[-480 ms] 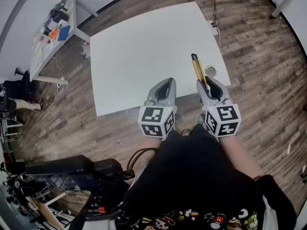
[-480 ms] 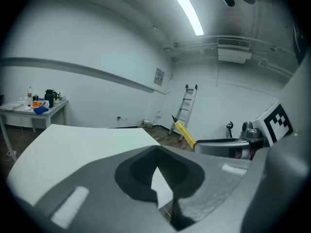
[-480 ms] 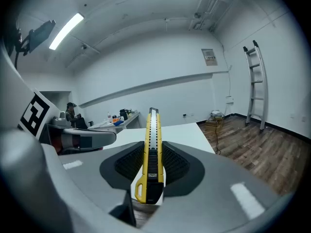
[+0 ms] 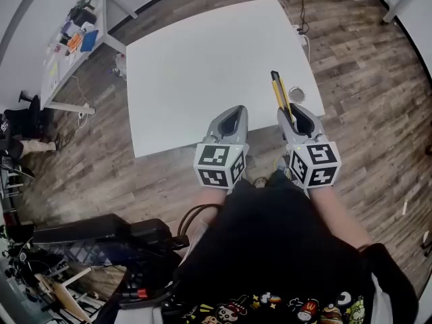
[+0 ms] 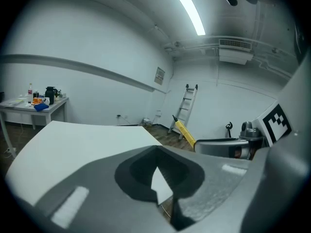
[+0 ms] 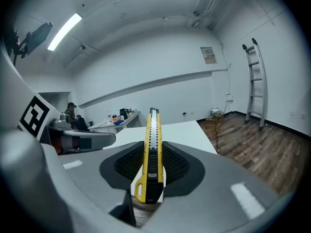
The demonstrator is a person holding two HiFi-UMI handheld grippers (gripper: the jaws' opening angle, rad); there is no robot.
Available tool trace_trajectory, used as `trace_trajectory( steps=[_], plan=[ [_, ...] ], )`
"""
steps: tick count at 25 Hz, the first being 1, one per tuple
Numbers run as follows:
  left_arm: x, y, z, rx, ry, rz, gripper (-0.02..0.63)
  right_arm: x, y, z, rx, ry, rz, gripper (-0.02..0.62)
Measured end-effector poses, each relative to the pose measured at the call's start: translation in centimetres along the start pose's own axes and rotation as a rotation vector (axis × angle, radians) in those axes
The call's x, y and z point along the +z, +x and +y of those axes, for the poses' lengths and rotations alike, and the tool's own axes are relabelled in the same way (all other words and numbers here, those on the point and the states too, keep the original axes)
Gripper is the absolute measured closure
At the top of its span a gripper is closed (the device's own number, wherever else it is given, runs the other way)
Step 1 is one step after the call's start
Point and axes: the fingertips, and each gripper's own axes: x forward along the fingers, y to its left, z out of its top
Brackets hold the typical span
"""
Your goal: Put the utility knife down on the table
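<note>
The right hand-held gripper (image 4: 295, 115) pinches the utility knife (image 4: 280, 93) by its rear, apparently raised over the white surface's (image 4: 196, 66) near right edge, so a release here could bounce it off; the left hand-held gripper (image 4: 231, 118), pressed together, holds nothing.

Both arms reach forward, side by side. The left gripper (image 4: 233, 113) has its jaws together, with nothing in them. The right gripper (image 4: 295, 113) has its jaws pressed on a utility knife (image 4: 279, 92).
</note>
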Motion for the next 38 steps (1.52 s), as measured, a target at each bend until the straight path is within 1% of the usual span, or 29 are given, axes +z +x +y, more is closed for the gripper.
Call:
trace_trajectory(
  steps=[6,10,17,21,27,32,38],
  plan=[
    [-0.6,0.2,0.1,0.001,-0.01,0.016,0.606,-1.0,1.3,-0.7,0.003,0.004,0.03,0.457],
    [-0.9,0.3,0.3,0.02,-0.016,0.016,0.606,-2.0,3.8,-1.8,0.005,0.004,0.063,0.456],
    [-1.2,0.7,1.5,0.055,-0.043,0.024,0.606,-2.6,8.6,-2.6,-0.001,-0.036,0.106,0.456],
    [-1.3,0.6,2.6,0.081,-0.054,0.024,0.606,-3.9,11.6,-3.3,-0.007,-0.054,0.158,0.456],
    [-1.6,0.5,4.7,0.134,-0.088,0.023,0.606,-7.1,16.4,-4.9,-0.039,-0.107,0.267,0.456],
    [-1.7,0.9,6.3,0.166,-0.112,0.03,0.606,-8.8,19.7,-5.9,-0.05,-0.111,0.343,0.456],
    [-2.2,1.2,7.7,0.195,-0.136,0.038,0.606,-10.1,22.0,-6.4,-0.059,-0.119,0.4,0.457]
  ],
)
